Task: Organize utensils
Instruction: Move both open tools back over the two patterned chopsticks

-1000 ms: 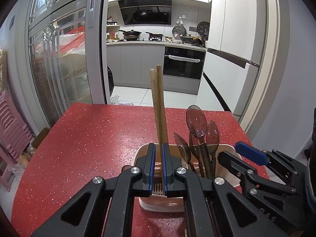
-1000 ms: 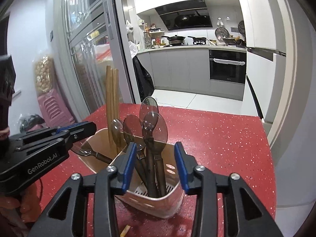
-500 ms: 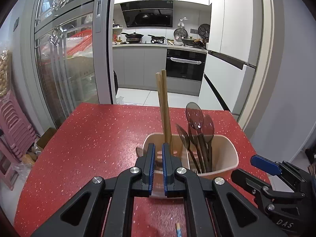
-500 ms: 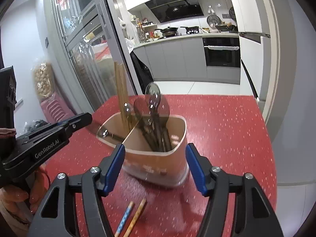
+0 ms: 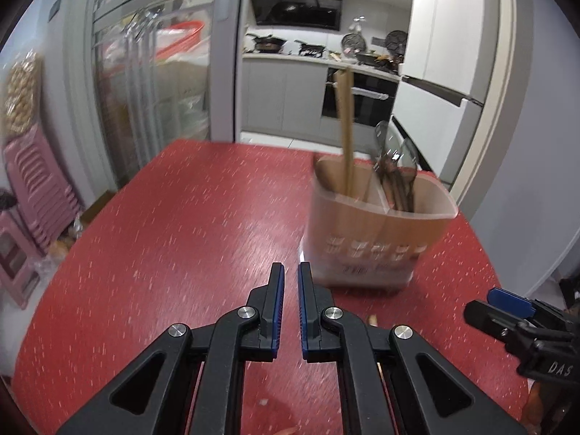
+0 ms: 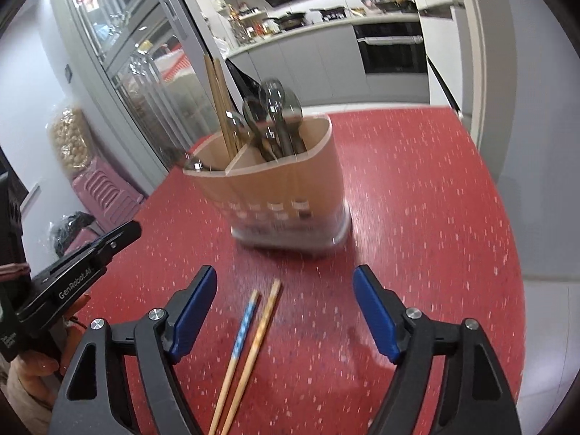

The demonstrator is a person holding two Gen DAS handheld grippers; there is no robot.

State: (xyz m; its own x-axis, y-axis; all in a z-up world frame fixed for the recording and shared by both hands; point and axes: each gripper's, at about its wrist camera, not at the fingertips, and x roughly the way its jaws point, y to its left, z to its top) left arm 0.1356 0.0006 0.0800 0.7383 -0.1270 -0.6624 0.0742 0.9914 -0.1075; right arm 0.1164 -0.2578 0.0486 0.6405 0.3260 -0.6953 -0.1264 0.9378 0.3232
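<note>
A beige utensil holder (image 5: 377, 232) (image 6: 282, 199) stands on the red table. Its left part holds tall wooden chopsticks (image 5: 346, 134) (image 6: 221, 108); its right part holds several dark spoons (image 5: 395, 174) (image 6: 275, 119). Two loose chopsticks (image 6: 246, 348), one with a blue tip, lie on the table between my right gripper's fingers. My left gripper (image 5: 290, 282) is shut and empty, in front of and left of the holder. My right gripper (image 6: 284, 282) is wide open and empty, short of the holder.
The red speckled table (image 5: 163, 239) ends ahead at a kitchen doorway. Glass cabinet doors (image 5: 145, 83) and pink stools (image 5: 32, 181) stand at the left. My right gripper shows at the left view's right edge (image 5: 514, 311), my left gripper at the right view's left (image 6: 83, 268).
Both grippers have pulled back from the holder, which now looks smaller and farther. My right gripper has opened wider. The loose chopsticks have come into view under the right gripper.
</note>
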